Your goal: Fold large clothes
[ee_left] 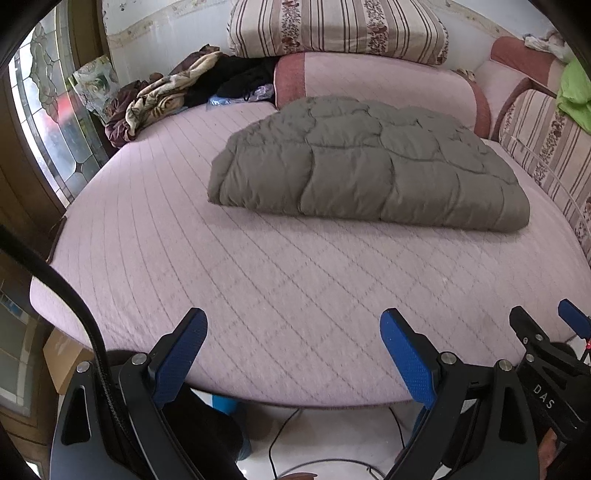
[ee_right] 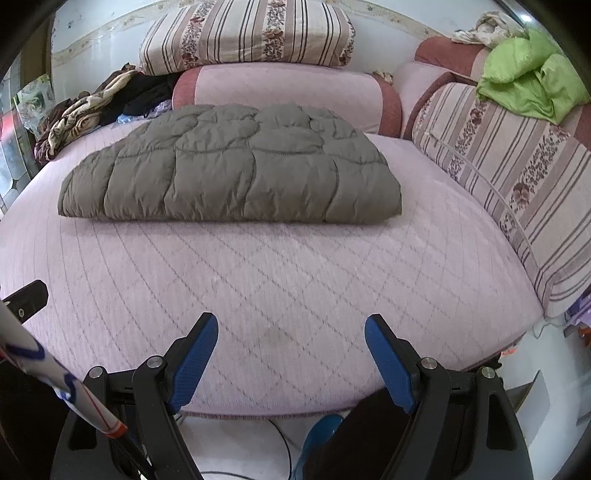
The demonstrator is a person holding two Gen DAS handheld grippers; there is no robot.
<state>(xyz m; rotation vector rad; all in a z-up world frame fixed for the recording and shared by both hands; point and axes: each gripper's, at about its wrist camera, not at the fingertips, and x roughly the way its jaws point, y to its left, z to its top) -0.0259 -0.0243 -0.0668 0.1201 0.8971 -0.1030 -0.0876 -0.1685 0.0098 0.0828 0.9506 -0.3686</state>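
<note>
A grey-brown quilted padded garment (ee_left: 365,166) lies folded into a flat bundle on the pink quilted bed (ee_left: 258,273), toward the far side; it also shows in the right wrist view (ee_right: 229,166). My left gripper (ee_left: 293,325) is open and empty, held over the bed's near edge, well short of the garment. My right gripper (ee_right: 291,328) is open and empty too, over the near edge; its fingers (ee_left: 524,325) show at the right of the left wrist view. Neither gripper touches the garment.
Striped floral cushions (ee_right: 243,33) and a pink bolster (ee_right: 288,92) stand behind the garment. A striped cushion (ee_right: 517,184) with a green cloth (ee_right: 532,85) lines the right. Crumpled blankets and dark clothes (ee_left: 166,96) lie at the back left by a window. Cables cross the white floor (ee_left: 332,443).
</note>
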